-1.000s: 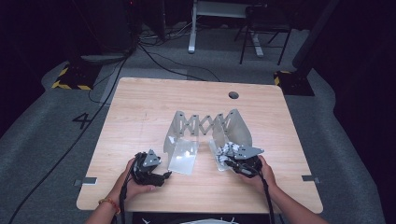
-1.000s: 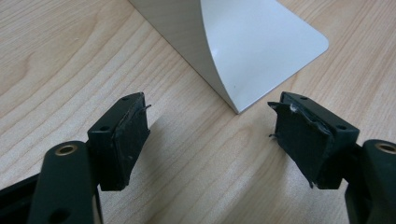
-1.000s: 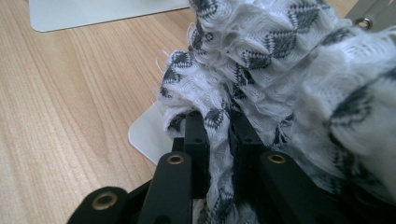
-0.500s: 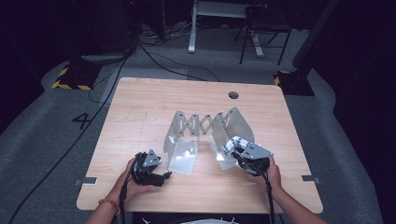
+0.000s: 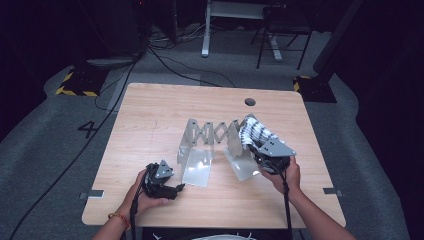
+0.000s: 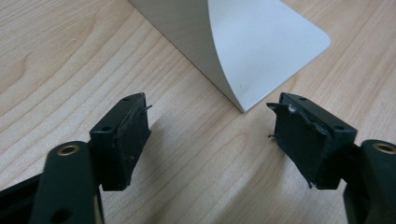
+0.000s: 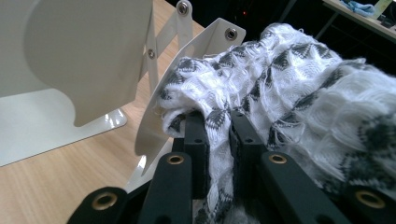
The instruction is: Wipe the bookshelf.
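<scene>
A: Count on the bench (image 5: 150, 125)?

B: Two tongs, one metal rack, one knitted cloth. The rack (image 5: 210, 145) is a single folding piece: two end plates with curved feet, joined by a scissor lattice. It stands near the middle of the bench, toward the person's side.

A: Left tongs (image 5: 172, 189)?

B: Released. The left gripper view has both black jaws spread wide over bare wood, nothing between them. The pads (image 6: 133, 128) sit just short of the corner of the rack's left foot plate (image 6: 261, 51), not touching it. The jaws have just closed in a little, but remain wide.

A: Right tongs (image 5: 260, 150)?

B: Clenched on the cloth (image 5: 257, 132). In the right gripper view a fold of white knit with a dark zigzag pattern runs down between the two jaws, pinched tight. The rest bunches up above and to the right of them.

A: Where is the cloth relative to the rack?

B: At the rack's right end. The high view shows it lifted off the bench, over the right end plate, with the right hand (image 5: 285, 172) beneath the tongs. The right gripper view adds that the cloth lies against the edge of that plate (image 7: 196, 60), beside its rivet. The high view is too coarse for the contact.

A: Anything else?

B: The high view alone gives the floor: cables, a chair base, hazard tape.
</scene>
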The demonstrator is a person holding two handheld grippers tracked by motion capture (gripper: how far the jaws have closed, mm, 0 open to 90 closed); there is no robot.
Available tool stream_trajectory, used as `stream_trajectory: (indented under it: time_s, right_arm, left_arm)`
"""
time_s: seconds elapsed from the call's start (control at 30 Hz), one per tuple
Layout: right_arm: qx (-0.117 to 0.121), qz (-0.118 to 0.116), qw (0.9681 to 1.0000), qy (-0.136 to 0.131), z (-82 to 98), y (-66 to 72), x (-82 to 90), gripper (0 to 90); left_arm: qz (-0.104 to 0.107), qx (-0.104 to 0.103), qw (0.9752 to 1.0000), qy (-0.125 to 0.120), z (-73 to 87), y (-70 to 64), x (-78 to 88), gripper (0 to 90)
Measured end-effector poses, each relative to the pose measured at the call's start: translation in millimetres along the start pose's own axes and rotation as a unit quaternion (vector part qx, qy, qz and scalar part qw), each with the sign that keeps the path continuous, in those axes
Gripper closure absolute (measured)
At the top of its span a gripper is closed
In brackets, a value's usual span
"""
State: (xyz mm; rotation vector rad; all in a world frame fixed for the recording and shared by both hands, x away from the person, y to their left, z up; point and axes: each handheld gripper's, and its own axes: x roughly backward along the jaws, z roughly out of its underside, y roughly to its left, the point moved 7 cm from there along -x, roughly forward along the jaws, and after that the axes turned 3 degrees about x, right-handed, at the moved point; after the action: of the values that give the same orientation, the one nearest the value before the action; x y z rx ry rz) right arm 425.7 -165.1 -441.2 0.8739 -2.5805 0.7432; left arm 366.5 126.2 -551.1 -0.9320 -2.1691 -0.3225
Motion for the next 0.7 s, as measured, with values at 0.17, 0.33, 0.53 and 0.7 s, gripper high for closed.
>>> stream_trajectory:
  time_s: [0.17, 0.33, 0.53, 0.7]
  right_arm:
    - [0.008, -0.003, 0.9999, 0.009, 2.3, 3.0, -9.6, 80.5]
    - [0.009, -0.013, 0.9997, 0.018, 14.0, 9.4, -17.9, 80.6]
    - [0.003, -0.022, 0.9993, 0.031, 27.8, 17.9, -26.5, 80.5]
    - [-0.002, -0.035, 0.9983, 0.047, 42.2, 25.0, -35.9, 80.7]
  left_arm:
    - [-0.005, 0.018, 0.9985, -0.052, -16.1, -5.3, 5.2, 28.0]
    - [-0.042, 0.03, 0.9955, -0.079, -29.4, -7.7, 4.0, 30.8]
    - [-0.095, 0.054, 0.9898, -0.092, -40.0, -4.5, -3.3, 42.6]
    - [-0.104, 0.051, 0.9892, -0.09, -40.2, -1.5, -8.6, 53.4]
